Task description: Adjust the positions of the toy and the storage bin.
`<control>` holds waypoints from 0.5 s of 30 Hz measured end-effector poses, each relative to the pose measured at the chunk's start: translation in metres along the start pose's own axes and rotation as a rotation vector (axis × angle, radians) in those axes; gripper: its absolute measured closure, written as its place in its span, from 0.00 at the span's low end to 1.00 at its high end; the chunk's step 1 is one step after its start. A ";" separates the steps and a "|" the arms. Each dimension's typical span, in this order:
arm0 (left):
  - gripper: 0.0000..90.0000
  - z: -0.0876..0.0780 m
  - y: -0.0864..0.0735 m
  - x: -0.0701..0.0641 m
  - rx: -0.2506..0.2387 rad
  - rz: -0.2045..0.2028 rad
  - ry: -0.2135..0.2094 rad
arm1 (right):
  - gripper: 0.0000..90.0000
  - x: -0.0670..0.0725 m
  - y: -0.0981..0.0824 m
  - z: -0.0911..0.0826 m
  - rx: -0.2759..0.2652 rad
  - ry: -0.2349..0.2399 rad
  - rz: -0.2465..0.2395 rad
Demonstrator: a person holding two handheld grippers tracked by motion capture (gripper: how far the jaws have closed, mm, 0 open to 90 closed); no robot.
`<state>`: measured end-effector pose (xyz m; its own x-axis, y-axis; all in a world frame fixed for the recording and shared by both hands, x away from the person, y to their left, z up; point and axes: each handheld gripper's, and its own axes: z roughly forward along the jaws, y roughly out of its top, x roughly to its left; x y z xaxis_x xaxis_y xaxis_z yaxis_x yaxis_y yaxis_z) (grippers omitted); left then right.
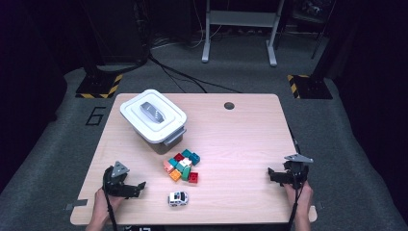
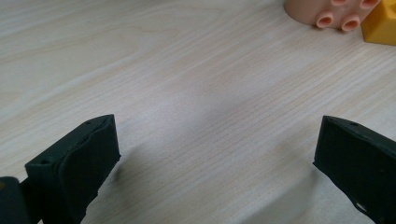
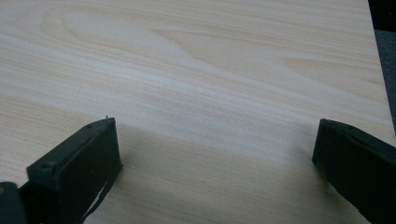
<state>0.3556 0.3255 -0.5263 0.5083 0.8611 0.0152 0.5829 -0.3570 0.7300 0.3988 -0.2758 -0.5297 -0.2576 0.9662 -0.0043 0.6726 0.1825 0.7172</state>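
Note:
A pile of several coloured toy bricks [image 1: 182, 166] lies near the middle of the wooden table [image 1: 240, 139]. A small white toy car [image 1: 178, 198] stands just in front of the pile. Behind it sits a grey box with a white lid [image 1: 153, 119]. My left gripper [image 1: 137, 188] rests open at the front left, jaws wide apart over bare wood [image 2: 215, 154], with a pink brick [image 2: 327, 11] and a yellow brick [image 2: 382, 25] farther ahead. My right gripper [image 1: 275, 175] rests open at the front right, nothing between its jaws [image 3: 215, 154].
A round cable hole [image 1: 229, 105] is in the table near its back edge. Behind the table, on the grey floor, stand a metal frame [image 1: 240, 29] and yellow-black striped bases [image 1: 98, 86]. Cables run across the floor.

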 end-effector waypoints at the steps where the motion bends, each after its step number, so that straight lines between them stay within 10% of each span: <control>1: 0.00 -0.004 0.002 0.000 0.009 0.008 0.001 | 0.00 0.000 0.000 0.000 -0.001 -0.001 0.002; 8: 0.00 -0.041 0.028 -0.018 -0.108 0.003 -0.032 | 0.00 0.000 0.000 0.000 0.001 0.001 0.001; 15: 0.00 -0.042 0.038 -0.035 -0.142 0.024 -0.062 | 0.00 0.001 0.000 0.000 0.001 -0.001 0.013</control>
<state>0.3331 0.2966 -0.4701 0.5618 0.8272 -0.0054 0.4768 -0.3185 0.8193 0.3986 -0.2752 -0.5295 -0.2478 0.9688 0.0041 0.6768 0.1701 0.7163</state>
